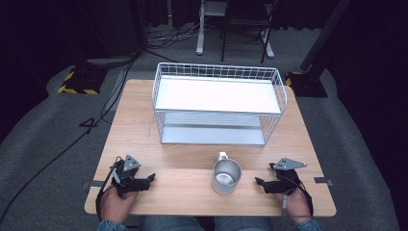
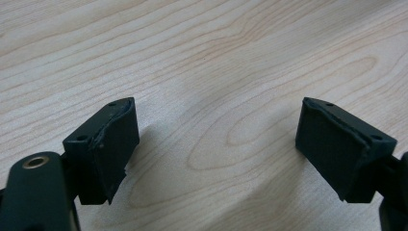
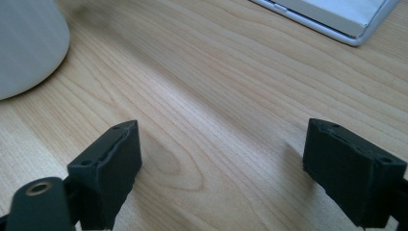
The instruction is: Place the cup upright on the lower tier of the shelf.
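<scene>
A metal mug [image 1: 225, 176] with a handle at its far side stands upright near the front edge of the wooden table [image 1: 144, 134], between both hands. Its grey wall [image 3: 26, 43] fills the top left corner of the right gripper view. My left gripper [image 1: 150, 179] rests at the front left, pointing right toward the mug, open with nothing between its jaws [image 2: 216, 139]. My right gripper [image 1: 260, 183] rests at the front right, pointing left at the mug, also open and empty [image 3: 221, 159].
A white wire basket rack [image 1: 219, 103] with a white top shelf and a lower shelf stands at the table's middle and back; its corner [image 3: 337, 19] shows at the top right. Cables and stand legs lie on the floor beyond.
</scene>
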A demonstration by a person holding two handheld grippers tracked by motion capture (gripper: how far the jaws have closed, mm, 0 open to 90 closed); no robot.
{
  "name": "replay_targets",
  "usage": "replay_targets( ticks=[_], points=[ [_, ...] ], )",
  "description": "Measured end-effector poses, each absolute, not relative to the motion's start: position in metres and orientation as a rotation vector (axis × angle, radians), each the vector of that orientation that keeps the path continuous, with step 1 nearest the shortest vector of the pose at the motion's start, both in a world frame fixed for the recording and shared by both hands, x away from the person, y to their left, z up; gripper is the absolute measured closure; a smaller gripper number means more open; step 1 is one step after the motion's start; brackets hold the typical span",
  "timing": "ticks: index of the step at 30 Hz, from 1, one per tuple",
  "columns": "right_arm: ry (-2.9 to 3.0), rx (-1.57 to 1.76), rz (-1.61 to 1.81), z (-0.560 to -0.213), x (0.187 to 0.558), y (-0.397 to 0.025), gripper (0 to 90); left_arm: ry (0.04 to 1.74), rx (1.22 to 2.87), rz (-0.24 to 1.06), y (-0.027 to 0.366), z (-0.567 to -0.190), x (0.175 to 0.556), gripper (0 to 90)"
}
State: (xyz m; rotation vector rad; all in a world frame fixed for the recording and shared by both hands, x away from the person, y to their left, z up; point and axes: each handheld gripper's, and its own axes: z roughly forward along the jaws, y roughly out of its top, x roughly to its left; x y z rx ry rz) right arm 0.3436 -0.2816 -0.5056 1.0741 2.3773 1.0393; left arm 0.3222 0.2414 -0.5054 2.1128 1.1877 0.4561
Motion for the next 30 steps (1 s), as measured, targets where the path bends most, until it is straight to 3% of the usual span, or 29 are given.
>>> replay_targets(
  ticks=[12,19,30],
  points=[
    [2.387,1.076,1.057,-0.504,0.346,-0.279,13.0,1.193,2.111,0.459,0.241,-0.505,0.323,15.7],
    [2.358,1.009,1.118,-0.485,0.336,-0.276,12.7,1.196,2.108,0.456,0.241,-0.505,0.323,15.7],
    [2.393,0.89,1.265,-0.462,0.317,-0.254,0.0,1.196,2.107,0.457,0.241,-0.506,0.323,15.7]
  ],
)
